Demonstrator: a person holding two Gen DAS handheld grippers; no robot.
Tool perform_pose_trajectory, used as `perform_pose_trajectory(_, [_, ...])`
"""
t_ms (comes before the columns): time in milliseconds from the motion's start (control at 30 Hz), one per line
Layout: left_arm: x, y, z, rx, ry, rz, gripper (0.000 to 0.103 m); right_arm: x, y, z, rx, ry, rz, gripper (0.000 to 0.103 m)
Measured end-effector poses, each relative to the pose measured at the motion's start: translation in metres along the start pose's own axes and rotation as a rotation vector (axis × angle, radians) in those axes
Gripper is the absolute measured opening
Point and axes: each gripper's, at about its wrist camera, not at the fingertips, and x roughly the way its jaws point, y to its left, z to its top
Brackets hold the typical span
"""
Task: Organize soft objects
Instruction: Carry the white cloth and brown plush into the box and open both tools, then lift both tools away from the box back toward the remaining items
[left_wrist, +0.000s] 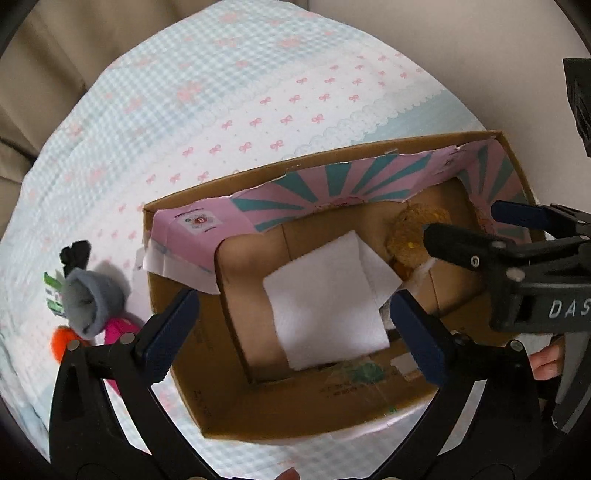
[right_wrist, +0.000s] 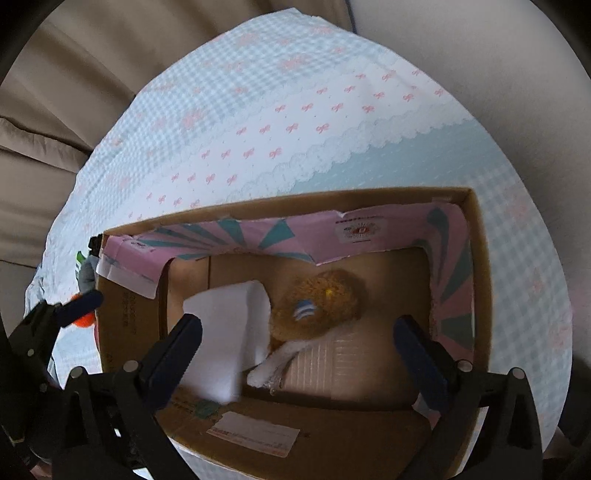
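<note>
Right gripper (right_wrist: 297, 345): hanging over the box, jaws standing wide, nothing between them.
Cardboard box (right_wrist: 480, 280): sitting on the checked cloth (right_wrist: 258, 122), pink-and-teal paper lining its far wall.
Inside: white folded cloth (right_wrist: 225, 325) lying beside a brown plush toy (right_wrist: 321, 306), touching.
Left gripper (right_wrist: 74, 304): showing at the box's left edge.

A table under a blue gingham cloth (left_wrist: 229, 92) with pink bows bears an open cardboard box (left_wrist: 236, 398) and, just beside the box's left wall, a cluster of small items: a grey cup-shaped piece (left_wrist: 92, 299), an orange pompom (left_wrist: 61, 339) and a pink piece (left_wrist: 120, 330).
</note>
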Motion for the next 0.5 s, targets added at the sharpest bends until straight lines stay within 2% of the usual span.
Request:
perform_pose_trajectory(233, [-0.017, 0.001, -0.002, -0.025, -0.021, -0.029, 0.103, -0.018, 0.003, -0.004, 0.008, -0.057, -0.004, 0.103])
perform_pose_trajectory(500, [-0.065, 0.004, -0.011, -0.052, -0.099, -0.059, 0.103, -0.061, 0.018, -0.009, -0.005, -0.117, -0.008, 0.103])
